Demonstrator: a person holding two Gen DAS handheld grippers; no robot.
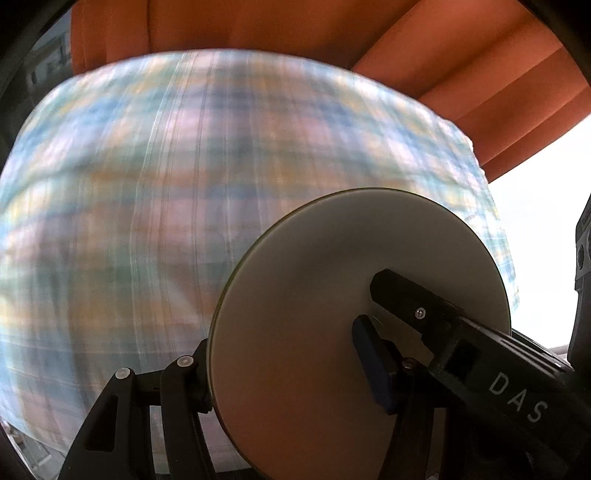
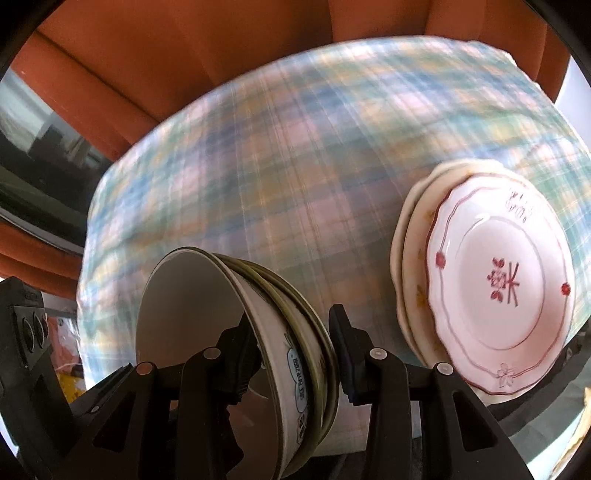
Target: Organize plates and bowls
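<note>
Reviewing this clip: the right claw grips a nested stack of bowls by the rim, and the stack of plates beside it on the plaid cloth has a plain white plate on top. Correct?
Not quite. In the right wrist view the top plate is pink-white with a scalloped red rim line and a red motif at its centre. The right claw does grip the nested bowls by the rim, beside the plates on the plaid cloth.

Left wrist view: steep downward look over plaid tablecloth [image 1: 147,221], close; orange seat [image 1: 295,29] across frame top. Right wrist view: same steep downward angle, close. Shared: plaid tablecloth [image 2: 277,166], orange seat [image 2: 184,44].
</note>
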